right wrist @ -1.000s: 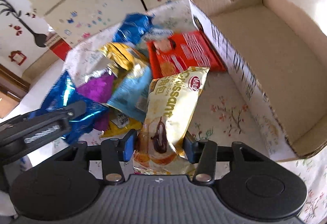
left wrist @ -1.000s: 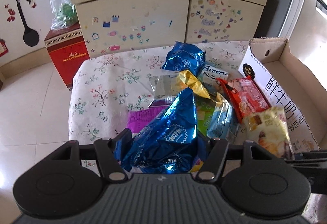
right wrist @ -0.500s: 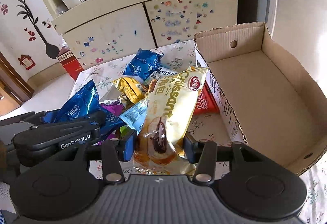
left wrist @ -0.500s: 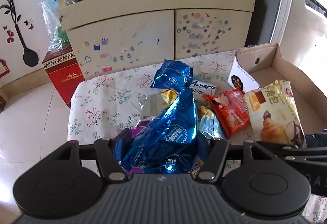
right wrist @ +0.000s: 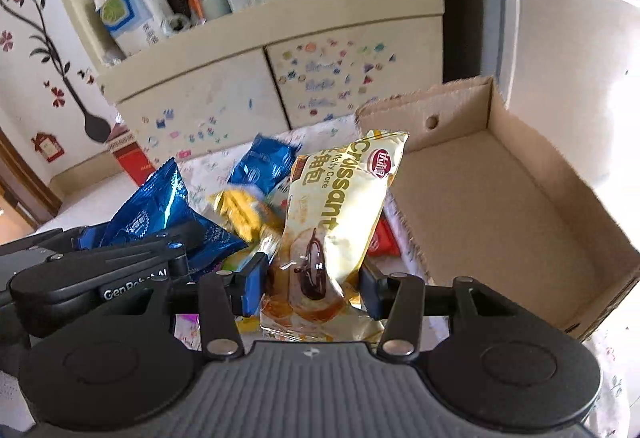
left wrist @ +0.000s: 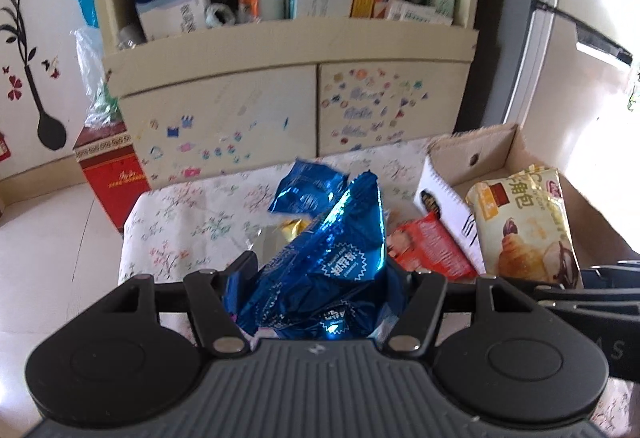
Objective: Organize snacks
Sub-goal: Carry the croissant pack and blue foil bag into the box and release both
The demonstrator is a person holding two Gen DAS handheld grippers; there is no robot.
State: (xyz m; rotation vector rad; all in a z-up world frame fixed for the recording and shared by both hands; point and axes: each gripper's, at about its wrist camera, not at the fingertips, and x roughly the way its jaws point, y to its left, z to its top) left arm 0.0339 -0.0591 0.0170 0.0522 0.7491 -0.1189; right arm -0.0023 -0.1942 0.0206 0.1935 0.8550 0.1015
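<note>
Left gripper (left wrist: 320,278) clamps a crinkled blue foil snack bag (left wrist: 332,258) at frame centre. Right gripper (right wrist: 310,280) pinches the cream croissant packet (right wrist: 340,206) by its lower end. Both judged light, soft, slippery; a grip low on the packet suits. Open brown cardboard box (right wrist: 520,206), at right, looks empty; its near wall needs clearing.

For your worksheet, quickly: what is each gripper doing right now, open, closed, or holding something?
Left gripper: closed on the blue snack bag.
Right gripper: closed on the croissant packet.
</note>
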